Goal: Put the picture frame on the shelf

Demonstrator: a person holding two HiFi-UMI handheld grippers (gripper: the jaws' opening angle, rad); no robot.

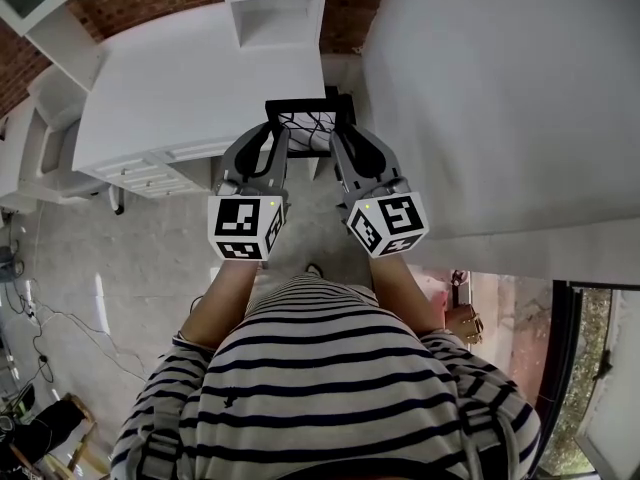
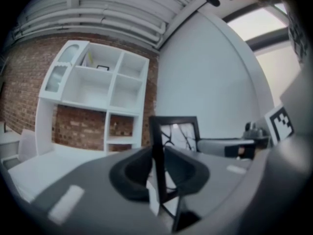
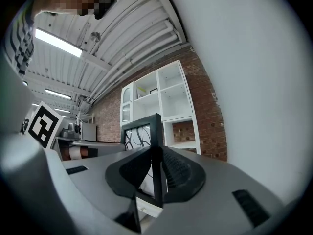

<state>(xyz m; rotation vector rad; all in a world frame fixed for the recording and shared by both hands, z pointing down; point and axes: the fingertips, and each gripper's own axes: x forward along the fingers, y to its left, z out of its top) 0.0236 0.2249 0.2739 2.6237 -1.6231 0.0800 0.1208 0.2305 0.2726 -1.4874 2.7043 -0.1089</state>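
Note:
A black picture frame (image 1: 309,127) with a white sheet of dark branching lines is held in the air between both grippers. My left gripper (image 1: 274,140) is shut on the frame's left edge (image 2: 157,153). My right gripper (image 1: 338,143) is shut on its right edge (image 3: 155,153). The frame stands upright in both gripper views. The white shelf unit (image 2: 105,89) with open cubbies stands ahead against a brick wall, above a white desk (image 1: 190,88). In the right gripper view the shelf unit (image 3: 161,99) rises just behind the frame.
A large white wall or cabinet face (image 1: 500,98) fills the right side. A white chair (image 1: 50,138) stands left of the desk, whose drawers (image 1: 150,173) face me. Cables (image 1: 40,318) lie on the grey floor at the left.

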